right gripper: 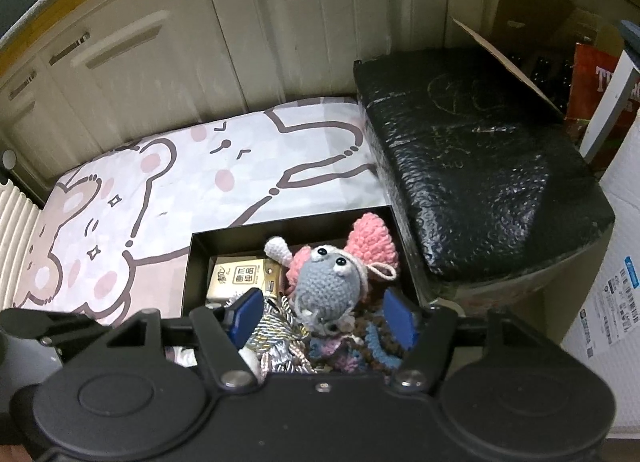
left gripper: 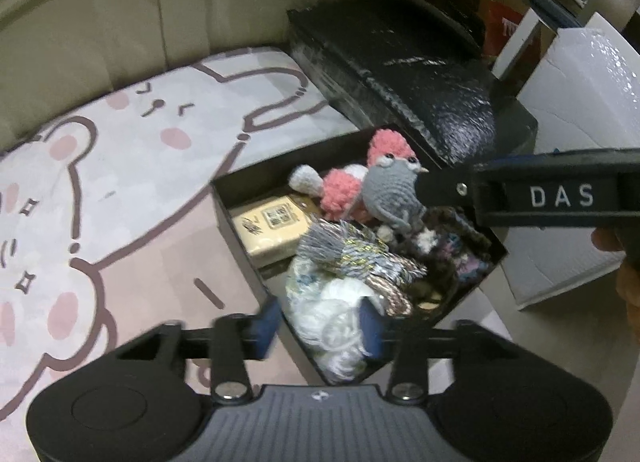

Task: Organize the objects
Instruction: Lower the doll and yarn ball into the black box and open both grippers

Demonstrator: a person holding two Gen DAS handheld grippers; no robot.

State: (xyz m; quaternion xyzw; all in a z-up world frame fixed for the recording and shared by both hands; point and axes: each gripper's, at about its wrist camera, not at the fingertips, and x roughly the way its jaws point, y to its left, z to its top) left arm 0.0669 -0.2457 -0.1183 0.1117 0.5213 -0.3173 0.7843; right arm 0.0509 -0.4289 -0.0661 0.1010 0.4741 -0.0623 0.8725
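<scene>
The black box point(right gripper: 192, 262) sits on a cartoon-bear mat point(right gripper: 168, 190) and is crammed with small soft things, so it looks like the collecting place for this tidy-up. The right tongs point(right gripper: 320, 314) hang just above it with their blue pads point(right gripper: 400, 322) spread wide, gripping nothing. Between and slightly ahead of those pads lies the grey crochet doll point(right gripper: 326, 286), face up on top of the heap. My guess is that it has either just been dropped in or is about to be lifted out; which of the two cannot be read here.

The left tongs point(left gripper: 318, 328) are also spread, one pad on either side of the box's near corner, above a white lacy bundle point(left gripper: 340, 326). They touch nothing I can be sure of. Ahead of them the right tongs enter from the right, their tip beside the grey doll.

A pink crochet piece point(right gripper: 374, 242) lies behind the doll, a beige tissue pack point(right gripper: 240, 278) to the left of it, and silver tassels point(left gripper: 348, 254) just ahead of the left tongs.

Much is buried: the lower layers of the box are a dark tangle. A black wrapped bundle point(right gripper: 472, 166) beyond the box hides its contents. The white carton point(left gripper: 580, 102) on the right is cut off.
</scene>
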